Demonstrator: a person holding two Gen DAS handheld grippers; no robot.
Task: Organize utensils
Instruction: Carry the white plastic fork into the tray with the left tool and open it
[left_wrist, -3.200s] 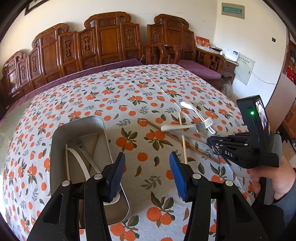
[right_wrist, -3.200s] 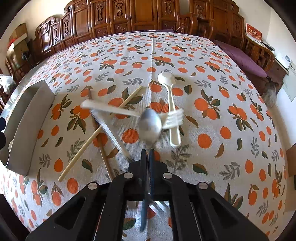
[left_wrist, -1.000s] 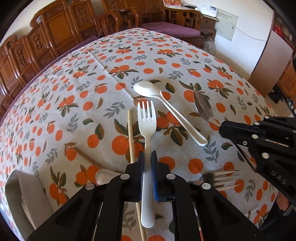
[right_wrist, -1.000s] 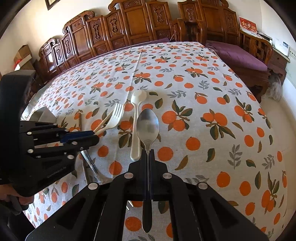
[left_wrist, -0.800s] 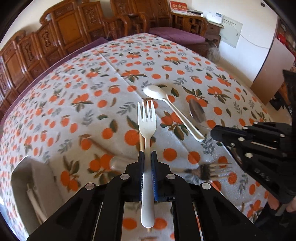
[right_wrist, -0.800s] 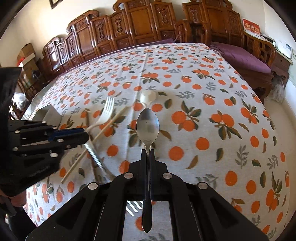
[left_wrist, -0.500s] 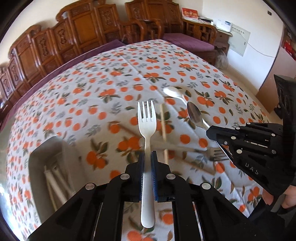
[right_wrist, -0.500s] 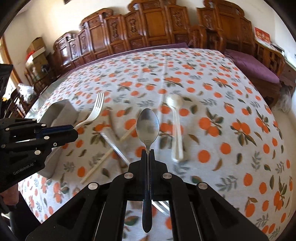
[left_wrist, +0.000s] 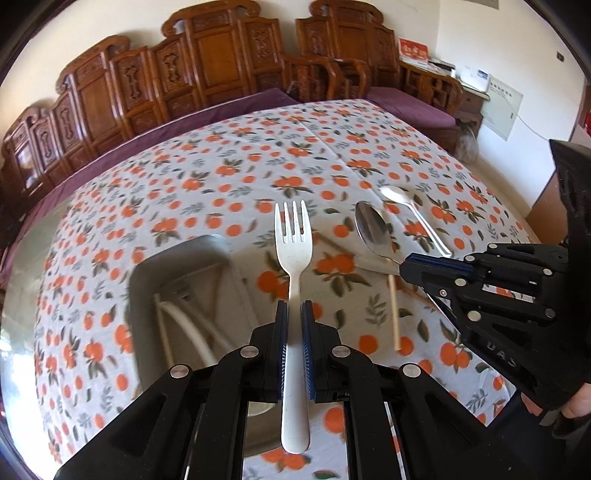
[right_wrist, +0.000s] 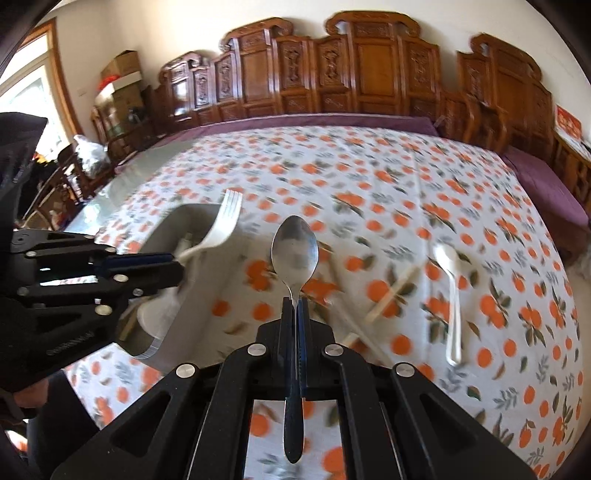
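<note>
A table under a white cloth printed with oranges (left_wrist: 229, 177) is backed by carved dark wooden chairs (left_wrist: 218, 66). On the cloth lie a white plastic spoon (right_wrist: 451, 288) and pale wooden chopsticks (left_wrist: 393, 310), apart from a grey metal tray (left_wrist: 147, 266) holding white utensils blurred beyond identification. The tray's near end is hidden behind the left gripper (left_wrist: 292, 317), whose jaws are clamped on the handle of a white plastic fork (left_wrist: 293, 240), tines forward above the tray's right edge. The right gripper (right_wrist: 294, 314) is closed on a steel spoon (right_wrist: 294, 251), bowl forward, over the cloth just right of the tray.
</note>
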